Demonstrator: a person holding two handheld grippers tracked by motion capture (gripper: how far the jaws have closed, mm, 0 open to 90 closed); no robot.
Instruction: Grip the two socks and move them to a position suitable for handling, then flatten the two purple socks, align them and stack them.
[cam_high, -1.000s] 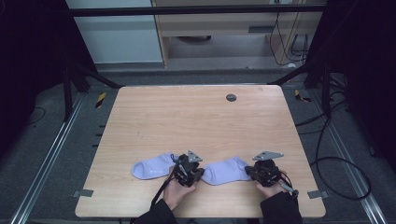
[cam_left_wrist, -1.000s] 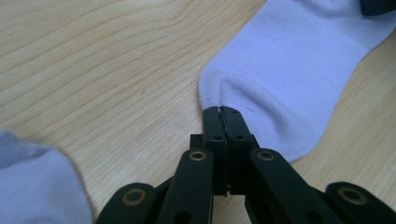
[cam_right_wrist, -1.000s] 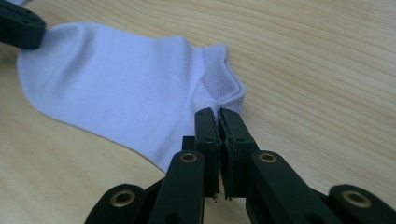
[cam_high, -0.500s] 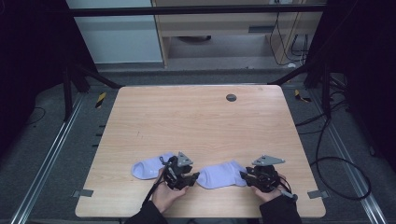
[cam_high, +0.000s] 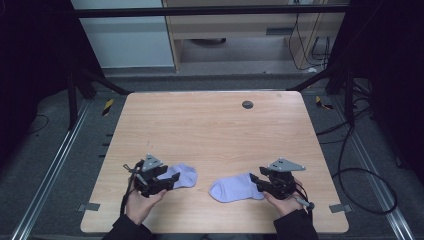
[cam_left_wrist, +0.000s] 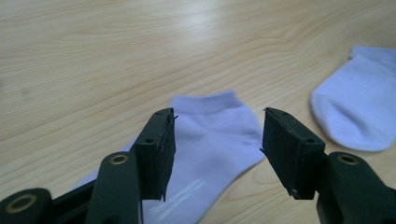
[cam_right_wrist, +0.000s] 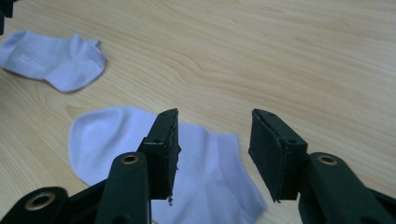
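Letting go on both sides, I have the left gripper (cam_high: 167, 181) and the right gripper (cam_high: 256, 183) with fingers wide, having just been opening, nothing pinched. One pale lilac cotton ankle sock (cam_high: 181, 176) lies flat just ahead of the left fingers; its twin lilac sock (cam_high: 232, 188) lies by the right ones. Both rest apart on the light wooden bench (cam_high: 210, 130), probably spread singly for pairing.

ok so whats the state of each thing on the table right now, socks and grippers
left sock: flat on the table, let go
right sock: flat on the table, apart from the left sock, let go
left hand-held gripper: jaws just opened, over the left sock, not pressing it
right hand-held gripper: jaws just opened, over the right sock, not pressing it
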